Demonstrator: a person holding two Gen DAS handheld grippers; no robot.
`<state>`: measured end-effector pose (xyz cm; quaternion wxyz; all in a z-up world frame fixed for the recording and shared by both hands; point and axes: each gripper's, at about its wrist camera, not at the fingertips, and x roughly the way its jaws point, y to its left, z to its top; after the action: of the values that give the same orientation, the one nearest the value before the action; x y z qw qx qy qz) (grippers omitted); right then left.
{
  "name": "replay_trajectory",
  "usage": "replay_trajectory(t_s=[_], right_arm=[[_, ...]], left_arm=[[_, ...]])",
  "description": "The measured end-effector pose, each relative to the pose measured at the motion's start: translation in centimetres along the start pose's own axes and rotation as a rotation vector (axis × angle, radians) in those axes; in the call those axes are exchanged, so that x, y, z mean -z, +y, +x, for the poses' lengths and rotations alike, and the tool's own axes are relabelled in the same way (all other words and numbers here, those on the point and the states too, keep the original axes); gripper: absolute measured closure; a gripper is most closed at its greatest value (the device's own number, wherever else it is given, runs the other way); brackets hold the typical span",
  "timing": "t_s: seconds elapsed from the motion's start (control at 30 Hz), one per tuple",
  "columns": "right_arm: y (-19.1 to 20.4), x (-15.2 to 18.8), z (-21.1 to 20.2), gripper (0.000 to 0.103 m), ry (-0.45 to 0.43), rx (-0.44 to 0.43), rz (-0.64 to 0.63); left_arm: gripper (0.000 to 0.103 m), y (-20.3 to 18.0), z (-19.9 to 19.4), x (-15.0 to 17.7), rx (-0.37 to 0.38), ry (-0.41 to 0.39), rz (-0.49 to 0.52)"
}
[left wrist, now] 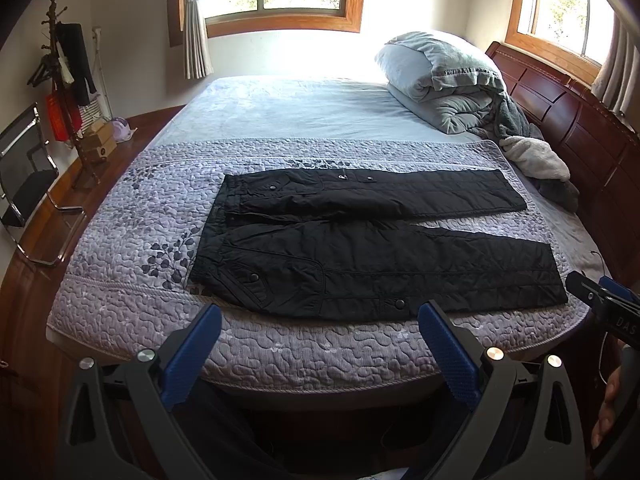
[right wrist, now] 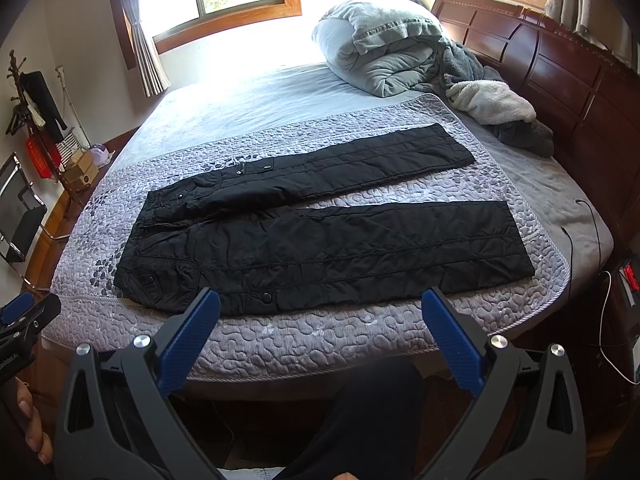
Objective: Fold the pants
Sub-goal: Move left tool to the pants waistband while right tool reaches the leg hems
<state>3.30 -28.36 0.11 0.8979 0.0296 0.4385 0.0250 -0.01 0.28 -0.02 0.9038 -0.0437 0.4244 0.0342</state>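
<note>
Black quilted pants (left wrist: pixel 372 240) lie flat on the quilted lilac bedspread (left wrist: pixel 132 312), waistband to the left, both legs spread apart and pointing right. They also show in the right wrist view (right wrist: pixel 320 232). My left gripper (left wrist: pixel 320 316) is open and empty, held above the bed's near edge just short of the pants' near leg. My right gripper (right wrist: pixel 320 304) is open and empty, also at the near edge, in front of the near leg. The right gripper's tip shows at the right edge of the left wrist view (left wrist: pixel 600 296).
A folded grey duvet (left wrist: pixel 444 80) and loose grey and white fleece clothes (left wrist: pixel 536 156) lie at the far right by the dark wooden headboard (left wrist: pixel 580 132). A coat stand (left wrist: pixel 68 80), boxes and a chair (left wrist: pixel 28 168) stand left of the bed. Cables (right wrist: pixel 592 220) run at the right.
</note>
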Motion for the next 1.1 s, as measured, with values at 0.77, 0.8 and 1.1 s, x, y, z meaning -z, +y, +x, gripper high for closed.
replay_trajectory(t_s=[0.77, 0.8, 1.1], right_arm=[[-9.1, 1.7, 15.8, 0.002, 0.199, -0.121, 0.234], [-9.2, 1.7, 16.1, 0.002, 0.203, -0.114, 0.238], [-11.7, 2.3, 17.8, 0.002, 0.197, -0.062, 0.276]], left_arm=[[0.004, 25.7, 27.8, 2.2, 0.328, 0.346, -0.652], [0.004, 26.2, 28.8, 2.2, 0.326, 0.344, -0.664], [0.005, 24.6, 34.2, 1.9, 0.263, 0.434, -0.661]])
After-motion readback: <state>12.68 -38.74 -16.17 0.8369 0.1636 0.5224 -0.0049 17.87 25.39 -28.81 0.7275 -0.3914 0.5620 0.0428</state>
